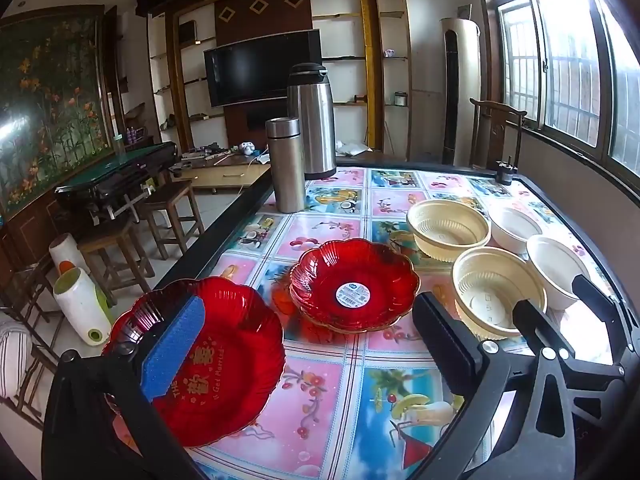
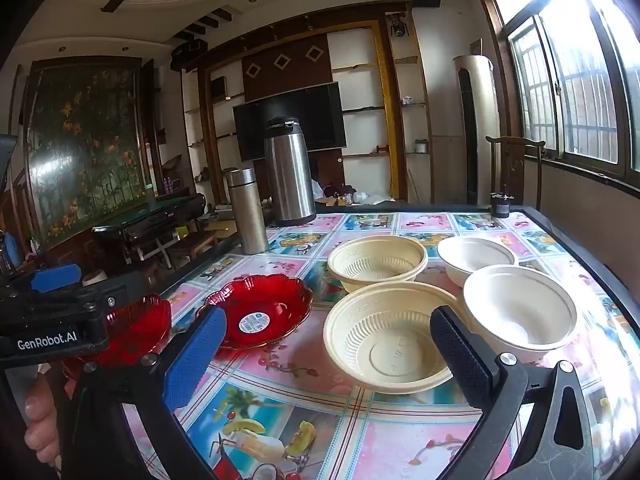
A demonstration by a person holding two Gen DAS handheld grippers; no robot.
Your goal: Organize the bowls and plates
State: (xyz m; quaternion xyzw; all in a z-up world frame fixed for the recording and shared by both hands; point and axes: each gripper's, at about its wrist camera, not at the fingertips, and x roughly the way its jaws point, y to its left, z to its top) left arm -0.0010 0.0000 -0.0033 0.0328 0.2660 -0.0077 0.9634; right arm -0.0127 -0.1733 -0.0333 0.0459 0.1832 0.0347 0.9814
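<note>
Plates (image 1: 354, 286) and bowls (image 2: 390, 340) sit unstacked, so we judge sorting unstarted; both our left gripper (image 1: 308, 348) and right gripper (image 2: 328, 356) hover spread and empty, needing a first rim to pinch.

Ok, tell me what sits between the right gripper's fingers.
The near cream bowl lies between the open right gripper's fingers in the right wrist view, untouched.

"GenRobot.AI" stands in white on the black body of the left gripper (image 2: 56, 292). Gold lettering "THE" and "Get Married" marks the near red plate (image 1: 216, 364). The far red plate's (image 1: 354, 284) round sticker is too small to read.
</note>
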